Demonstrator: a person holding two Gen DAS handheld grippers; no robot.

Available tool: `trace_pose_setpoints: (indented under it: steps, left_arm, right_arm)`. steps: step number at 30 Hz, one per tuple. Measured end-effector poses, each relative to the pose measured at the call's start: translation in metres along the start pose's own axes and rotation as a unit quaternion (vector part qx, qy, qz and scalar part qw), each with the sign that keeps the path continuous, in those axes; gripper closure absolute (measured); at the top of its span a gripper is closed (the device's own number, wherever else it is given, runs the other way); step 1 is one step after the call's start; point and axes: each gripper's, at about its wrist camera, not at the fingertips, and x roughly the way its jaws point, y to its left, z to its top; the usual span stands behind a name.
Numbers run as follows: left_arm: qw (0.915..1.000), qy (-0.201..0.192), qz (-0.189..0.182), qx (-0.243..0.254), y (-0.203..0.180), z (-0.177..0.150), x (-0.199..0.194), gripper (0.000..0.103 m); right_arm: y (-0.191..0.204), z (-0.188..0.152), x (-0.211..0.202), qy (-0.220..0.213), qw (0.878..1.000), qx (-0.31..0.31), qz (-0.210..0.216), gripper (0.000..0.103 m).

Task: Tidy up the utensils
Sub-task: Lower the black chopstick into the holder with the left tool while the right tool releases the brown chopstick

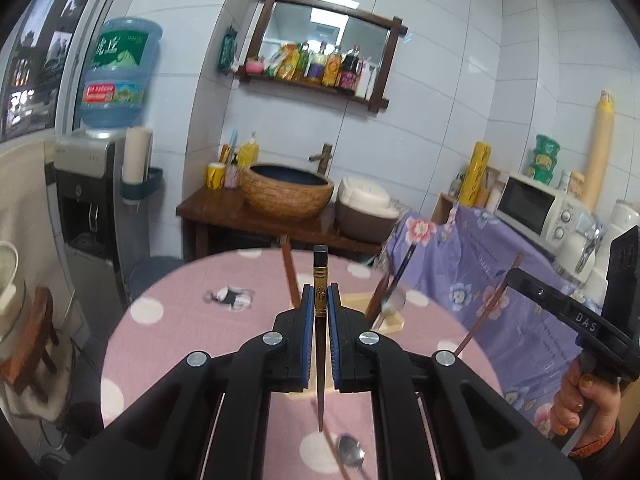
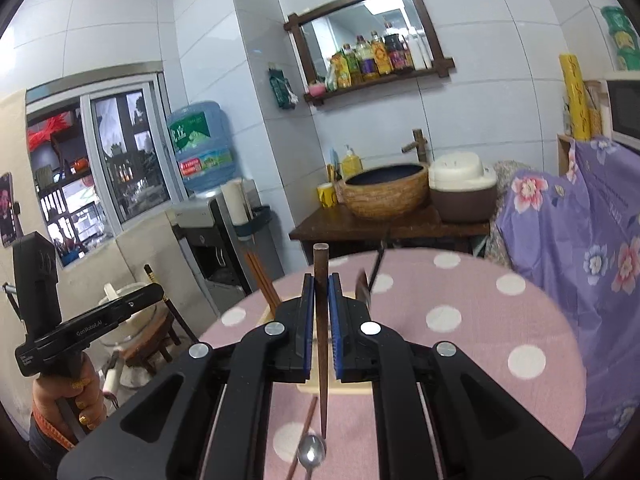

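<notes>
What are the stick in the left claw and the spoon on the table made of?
The dark chopstick in the left claw looks like lacquered wood: smooth, dark brown, with a shiny gold band near the top. The spoon looks like polished metal, probably steel: silvery and mirror-bright.

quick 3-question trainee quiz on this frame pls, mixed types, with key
1. True or false: the left gripper is shut on a black chopstick with a gold band.
2. What does the right gripper hold? A) a metal spoon B) a brown chopstick C) nothing
3. Fill in: a metal spoon lies on the pink polka-dot ____, near a loose chopstick.

Key: 1 true; 2 B; 3 tablecloth
</notes>
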Motion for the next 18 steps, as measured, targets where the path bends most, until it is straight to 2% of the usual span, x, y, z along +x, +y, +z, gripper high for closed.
trace_pose_setpoints:
  steps: [5,9,13,16,18]
  left_arm:
    - [0.9994,-0.035,-0.001,-0.007,-0.013,0.065,0.001,0.095]
    - [0.9977,-0.064,0.020,-0.008,-0.025,0.096,0.015,0.095]
    - [0.9976,-0.056,0.042,-0.001,-0.031,0.090,0.044,0.095]
    - [0.9975,-0.036,0.061,0.003,-0.026,0.067,0.070,0.095]
    - [0.9980,-0.011,0.061,-0.002,-0.021,0.045,0.086,0.095]
  right_arm:
    - [0.018,0.064,0.006,-0.047,0.998,-0.021,-0.019,0.095]
    - [0.029,0.091,0.023,-0.079,0.994,-0.042,-0.055,0.095]
    - [0.030,0.084,0.051,-0.074,0.993,-0.048,-0.072,0.095]
    - [0.020,0.058,0.076,-0.051,0.995,-0.038,-0.076,0.095]
    - [0.015,0.038,0.091,-0.034,0.996,-0.034,-0.077,0.095]
